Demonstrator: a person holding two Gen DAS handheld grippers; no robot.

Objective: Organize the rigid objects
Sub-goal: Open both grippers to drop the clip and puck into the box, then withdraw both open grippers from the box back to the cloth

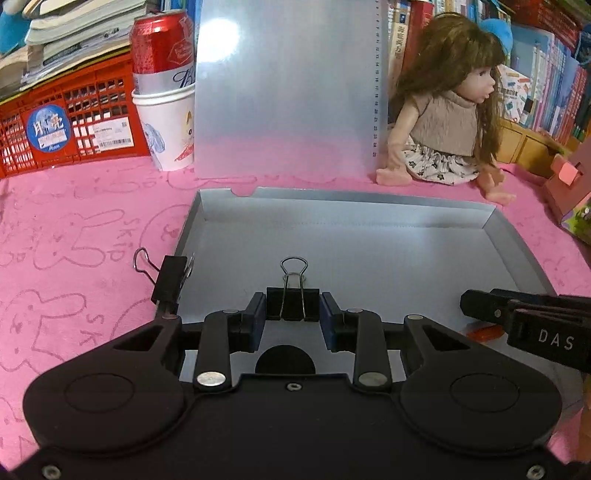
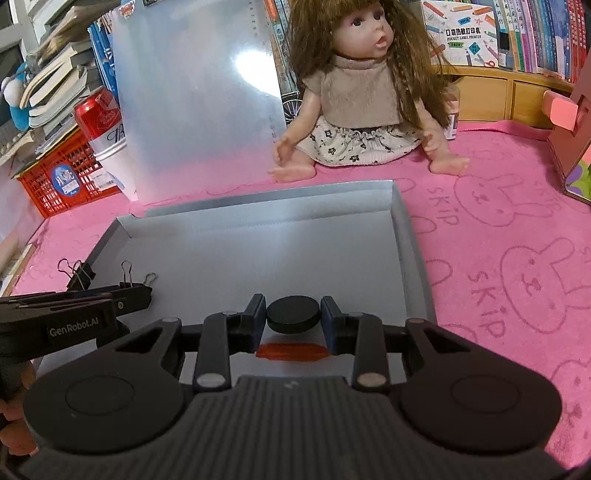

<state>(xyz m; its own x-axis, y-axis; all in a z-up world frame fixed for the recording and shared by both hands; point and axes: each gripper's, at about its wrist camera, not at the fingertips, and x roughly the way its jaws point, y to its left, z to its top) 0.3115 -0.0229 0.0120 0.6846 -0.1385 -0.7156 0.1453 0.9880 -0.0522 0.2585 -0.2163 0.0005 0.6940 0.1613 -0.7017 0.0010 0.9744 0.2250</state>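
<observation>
A pink towel (image 2: 498, 236) printed with rabbit outlines covers the surface, and on it lies a shallow grey box (image 2: 404, 229), open, its translucent lid (image 2: 192, 110) standing upright behind it; over the near part of the box the left gripper (image 1: 292, 310) clamps a black binder clip (image 1: 292, 303) by its body, wire handles pointing away, while the right gripper (image 2: 293, 315) holds a black disc (image 2: 293, 314) narrowly between its blue pads, above an orange-red strip (image 2: 291, 351) on the box floor; a second binder clip (image 1: 168, 278) sits at the left wall of the box, half over the towel; behind the box, right of the lid, a long-haired doll (image 2: 354, 99) sits on the towel; left of the lid a red can (image 1: 162, 51) stands in a white paper cup (image 1: 166, 129), next to a red plastic crate (image 1: 74, 122) loaded with stacked books (image 1: 70, 33); more books (image 2: 535, 33) line the shelves behind the doll, and a pink cardboard box (image 2: 569, 140) stands far right of the box.
</observation>
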